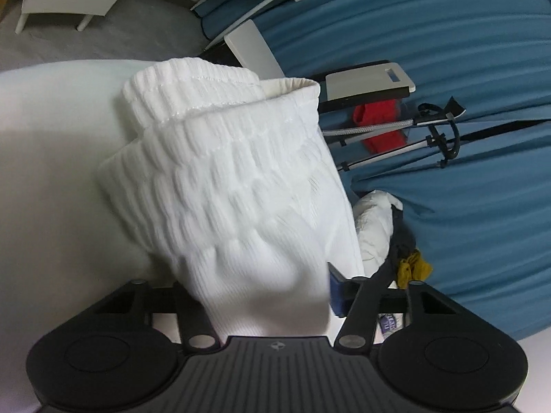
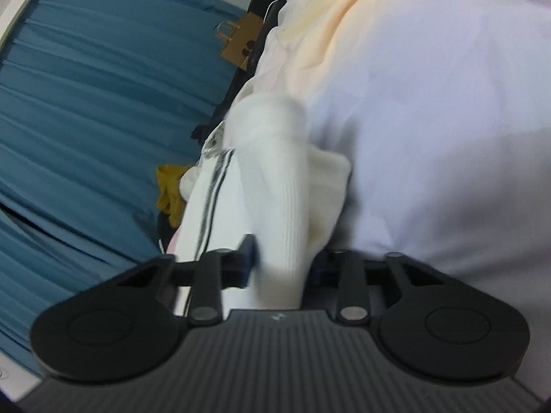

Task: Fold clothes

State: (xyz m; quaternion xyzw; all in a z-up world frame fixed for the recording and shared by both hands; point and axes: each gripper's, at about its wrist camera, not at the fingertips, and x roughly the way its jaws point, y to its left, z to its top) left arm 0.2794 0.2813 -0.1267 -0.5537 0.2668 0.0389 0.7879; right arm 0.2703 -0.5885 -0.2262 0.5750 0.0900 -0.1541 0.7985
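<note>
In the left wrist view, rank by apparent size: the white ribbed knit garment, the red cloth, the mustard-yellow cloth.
1. White ribbed knit garment, though it is nearest the camera.
2. Red cloth.
3. Mustard-yellow cloth; it lies partly hidden, so the gap to red is unsure.

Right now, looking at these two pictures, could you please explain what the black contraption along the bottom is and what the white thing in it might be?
There is no robot here: a person holds a two-finger gripper in each hand, with a camera on each looking forward along the fingers. The black shape is the gripper's own body. The left gripper is shut on a white ribbed sock, cuff end away from the camera. The right gripper pinches white ribbed fabric too; whether it is the same sock, I cannot tell. Below lies a white sheet, with blue curtains behind.
</note>
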